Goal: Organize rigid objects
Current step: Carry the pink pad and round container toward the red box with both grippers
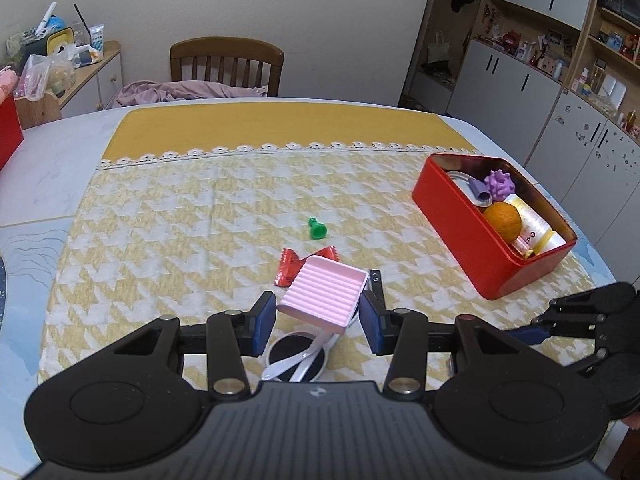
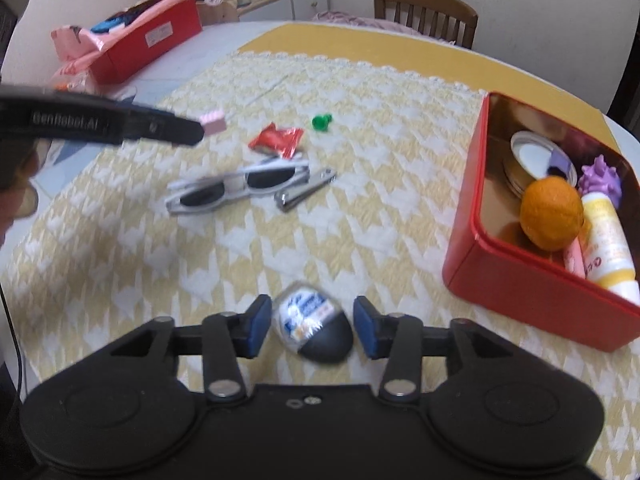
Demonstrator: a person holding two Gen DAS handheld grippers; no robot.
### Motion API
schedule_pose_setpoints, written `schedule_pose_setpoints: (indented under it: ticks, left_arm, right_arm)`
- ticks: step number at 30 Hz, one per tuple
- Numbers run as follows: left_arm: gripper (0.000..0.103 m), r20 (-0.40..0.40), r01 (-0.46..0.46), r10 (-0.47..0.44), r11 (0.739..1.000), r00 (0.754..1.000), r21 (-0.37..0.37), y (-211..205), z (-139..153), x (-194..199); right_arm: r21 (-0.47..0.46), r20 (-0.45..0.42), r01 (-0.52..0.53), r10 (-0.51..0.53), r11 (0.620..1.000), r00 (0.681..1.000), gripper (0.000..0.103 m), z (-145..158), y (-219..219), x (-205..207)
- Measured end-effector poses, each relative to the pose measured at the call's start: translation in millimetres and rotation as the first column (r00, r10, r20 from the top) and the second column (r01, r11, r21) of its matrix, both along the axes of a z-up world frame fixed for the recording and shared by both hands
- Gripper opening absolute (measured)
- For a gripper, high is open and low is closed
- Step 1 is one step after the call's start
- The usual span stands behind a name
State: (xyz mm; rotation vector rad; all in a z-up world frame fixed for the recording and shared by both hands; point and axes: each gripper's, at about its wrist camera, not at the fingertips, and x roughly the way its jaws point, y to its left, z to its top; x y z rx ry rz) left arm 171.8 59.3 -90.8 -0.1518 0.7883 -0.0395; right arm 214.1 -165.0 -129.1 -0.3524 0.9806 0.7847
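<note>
A table (image 1: 48, 184) carries a yellow-and-white cloth (image 1: 180, 216), and on the cloth's right side stands an open red tin (image 2: 520, 292). In the tin lie a round metal lid (image 2: 536, 152), a purple spiky ball (image 2: 600, 178), an orange (image 2: 550, 218) and a white-and-yellow tube (image 2: 608, 244); a small pink item beside the tube is too hidden to name. A second red box (image 2: 148, 40) sits at the table's far left edge, with pink wrapping (image 2: 80, 44) spilling out.

The left gripper (image 1: 318, 318) is held above the cloth, its jaws spread. A pink ridged tray (image 1: 324, 294) sits between the blue pads (image 1: 264, 326), tilted, with gaps on both sides. In the right wrist view this gripper reaches in from the left, and a pink corner (image 2: 214, 122) shows at its tip; whether it touches the tray I cannot tell.

The right gripper (image 2: 310, 326) is low over the near cloth, jaws open, with a dark pebble-shaped object bearing a white label (image 2: 314, 326) lying between the fingers (image 2: 256, 326), not touched by either.

Mid-cloth lie grey sunglasses (image 2: 236, 188), nail clippers (image 2: 306, 192) just beside them, a red wrapper (image 2: 276, 140) and a green pawn (image 2: 322, 121) further off.
</note>
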Motion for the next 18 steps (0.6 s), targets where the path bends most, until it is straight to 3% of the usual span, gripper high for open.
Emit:
schedule_pose_setpoints:
  ticks: [9,18]
  left_arm:
    - [0.044,-0.007,0.001,-0.001,1.0,1.0,0.01,-10,1,-3]
    - [0.044,-0.001,0.004,-0.004,1.0,1.0,0.016,-23,7,-1]
  right_arm:
    - [-0.057,0.076,-0.077,0.082,0.995,0.994,0.045,-11,7,-10]
    - [-0.026,0.09,-0.068,0.07,0.997,0.993,0.041,4,-4,-8]
